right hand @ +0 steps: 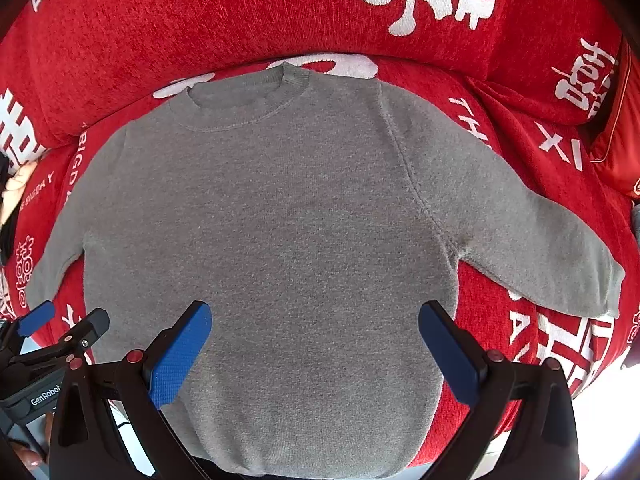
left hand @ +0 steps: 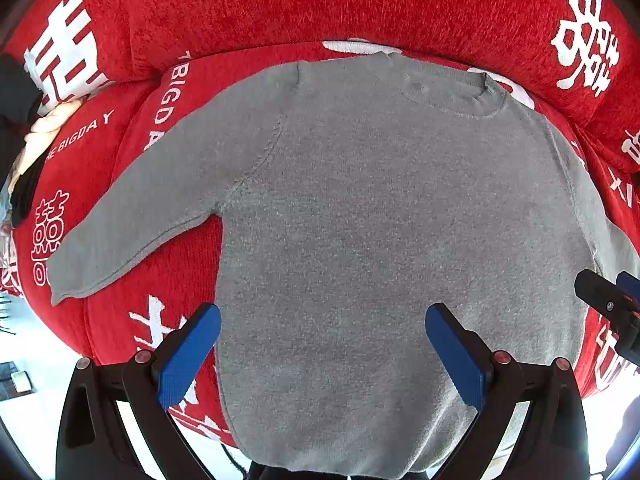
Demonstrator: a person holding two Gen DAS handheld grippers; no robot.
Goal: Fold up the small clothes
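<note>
Grey knit sweater (left hand: 360, 220): small, fuzzy, ribbed crew neck, long sleeves; lies flat and unfolded, front up, on a red chenille sofa cover (left hand: 280, 4) woven with white characters and lettering, collar toward the backrest, sleeves angled out and down. Left gripper (left hand: 322, 354): black frame, textured blue pads, jaws spread wide over the hem region, holding nothing. Right gripper (right hand: 314, 350): same build, jaws likewise wide apart above the lower body, empty.
</note>
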